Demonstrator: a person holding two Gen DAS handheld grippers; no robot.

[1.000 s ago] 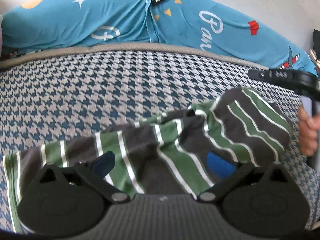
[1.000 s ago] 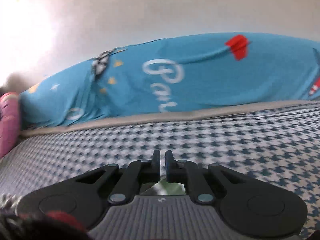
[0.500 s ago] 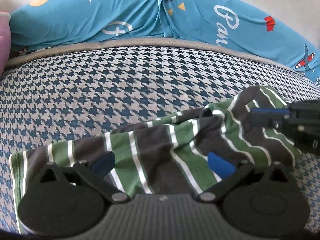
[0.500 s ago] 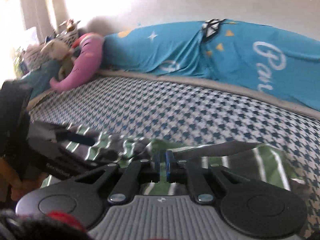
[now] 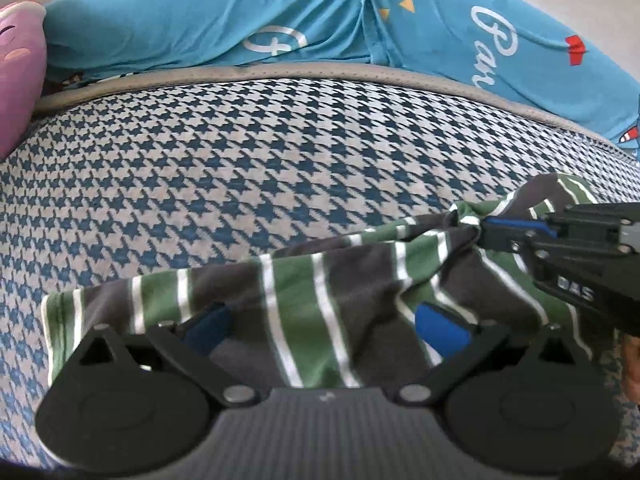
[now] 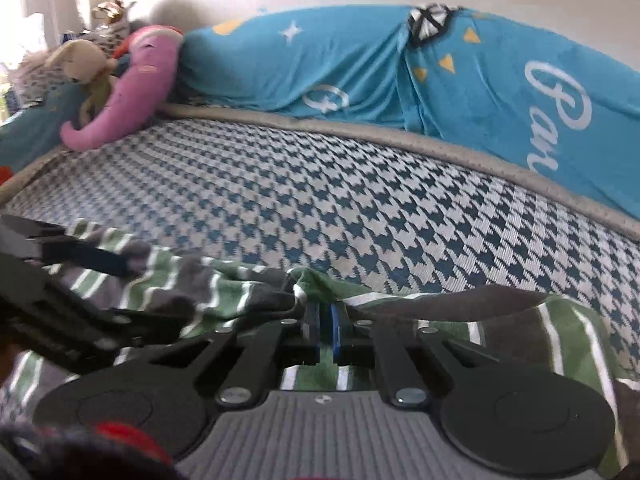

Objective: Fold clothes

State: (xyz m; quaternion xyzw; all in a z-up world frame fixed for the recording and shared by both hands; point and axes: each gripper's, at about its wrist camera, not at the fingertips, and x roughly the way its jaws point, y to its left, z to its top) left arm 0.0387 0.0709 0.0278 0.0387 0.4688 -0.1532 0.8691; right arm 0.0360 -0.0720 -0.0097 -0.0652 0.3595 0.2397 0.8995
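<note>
The right gripper (image 6: pixel 325 326) pinched a fold of the striped shirt (image 5: pixel 304 280) on the bed (image 5: pixel 240 168); the left gripper (image 5: pixel 320 324) hovered over it, jaws wide.

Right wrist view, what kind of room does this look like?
Probably a bedroom: a houndstooth-covered mattress, a blue printed blanket along the wall, and plush toys piled at one end.

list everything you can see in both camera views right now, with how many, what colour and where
striped garment: one, green, grey and white, crumpled on the near bed
bed cover: one, blue-and-white houndstooth, under the garment
blue blanket: one, turquoise with prints, along the far edge
pink plush: one, far left corner
tan plush: one, beside the pink plush
left tool: open, over the garment
right tool: shut on a garment fold
</note>
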